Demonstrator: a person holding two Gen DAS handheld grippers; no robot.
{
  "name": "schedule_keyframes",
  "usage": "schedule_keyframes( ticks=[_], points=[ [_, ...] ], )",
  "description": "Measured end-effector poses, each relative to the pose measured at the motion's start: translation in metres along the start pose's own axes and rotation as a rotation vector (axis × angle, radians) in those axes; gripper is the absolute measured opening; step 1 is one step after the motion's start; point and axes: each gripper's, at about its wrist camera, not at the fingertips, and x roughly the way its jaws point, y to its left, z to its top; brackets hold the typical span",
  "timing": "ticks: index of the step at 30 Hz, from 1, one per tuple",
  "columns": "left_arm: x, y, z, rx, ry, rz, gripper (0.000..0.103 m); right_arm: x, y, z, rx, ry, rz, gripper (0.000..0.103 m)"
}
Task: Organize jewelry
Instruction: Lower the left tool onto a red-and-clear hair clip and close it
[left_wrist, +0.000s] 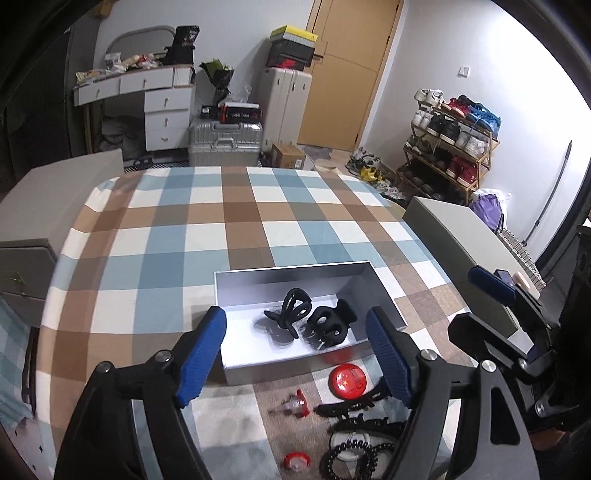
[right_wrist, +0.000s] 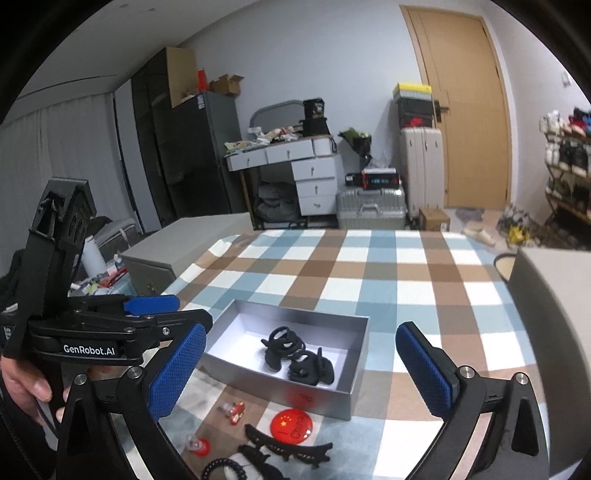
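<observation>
On the checked counter (left_wrist: 166, 229), at about 12 o'clock from both grippers, sits the grey box (left_wrist: 236, 280) with two black hair claws (left_wrist: 310, 317) inside. Left gripper (left_wrist: 299, 354) and right gripper (right_wrist: 299, 373) hover with jaws spread, grasping nothing. Loose at 6 o'clock lie a red badge (left_wrist: 348, 380), a black curved clip (right_wrist: 284, 443) and coil ties (left_wrist: 354, 458). Flat pieces could slip from the pads; a low reach could shove the light box.

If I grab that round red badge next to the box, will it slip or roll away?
The red badge lies flat on the tablecloth, so rolling seems unlikely. Its glossy, domed face looks slippery, and its low edge may be hard to pinch. It is probably light and stiff.
</observation>
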Motion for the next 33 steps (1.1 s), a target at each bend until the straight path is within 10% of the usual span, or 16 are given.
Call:
schedule_keyframes(
  ticks=[10, 33],
  points=[
    [-0.019, -0.003, -0.028, 0.012, -0.024, 0.057, 0.086, -0.026, 0.015, -0.02, -0.03, -0.014, -0.014, 0.103],
    [0.016, 0.009, -0.109, 0.022, 0.243, 0.078, 0.093, -0.027, 0.008, -0.07, 0.016, 0.126, -0.005, 0.103]
  ],
)
